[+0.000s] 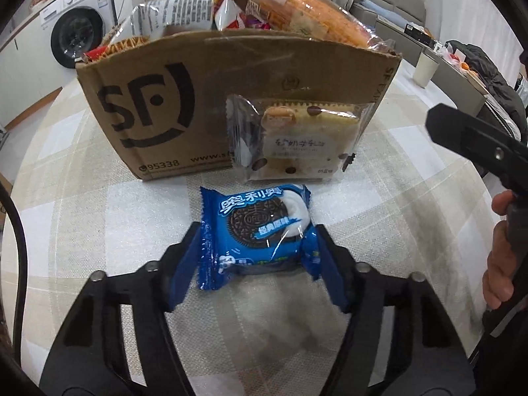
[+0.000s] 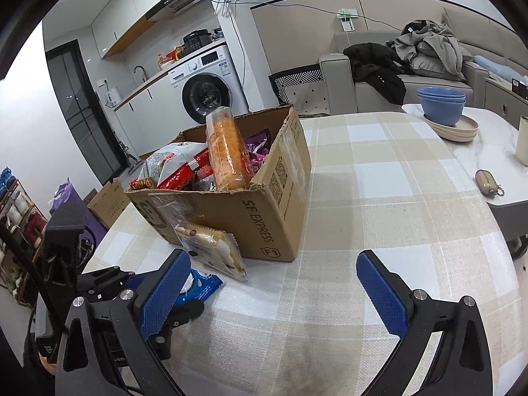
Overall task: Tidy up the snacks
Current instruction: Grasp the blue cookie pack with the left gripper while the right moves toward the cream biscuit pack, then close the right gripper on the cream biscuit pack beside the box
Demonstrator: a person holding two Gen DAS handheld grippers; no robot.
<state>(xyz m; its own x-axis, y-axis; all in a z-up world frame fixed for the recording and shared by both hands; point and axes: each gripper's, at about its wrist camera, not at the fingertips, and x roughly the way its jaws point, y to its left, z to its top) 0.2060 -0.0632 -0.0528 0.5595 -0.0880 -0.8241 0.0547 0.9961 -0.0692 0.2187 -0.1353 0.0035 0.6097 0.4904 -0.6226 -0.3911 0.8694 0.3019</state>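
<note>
Left gripper [image 1: 257, 254] clamping the cookie pack [image 1: 255, 234] between its pads, box [image 1: 231, 105] waiting just ahead; lifting high over that rim advisable. Right gripper [image 2: 274, 287] hanging apart, empty.

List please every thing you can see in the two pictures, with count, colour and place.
Oreo packet: 1, blue, on the tablecloth between the left tool's pads.
Biscuit packet: 1, clear with pale biscuits, leaning on the box front.
Cardboard box: 1, brown, on the table, full of snacks.
Orange cracker pack: 1, upright in the box.
Tablecloth: 1, beige and white check.
Bowls: stacked, blue, on beige plates, side table.
Washing machine: 1, white, background.
Left tool: blue pads touching the Oreo packet's sides.
Right tool: blue pads, open, empty.
</note>
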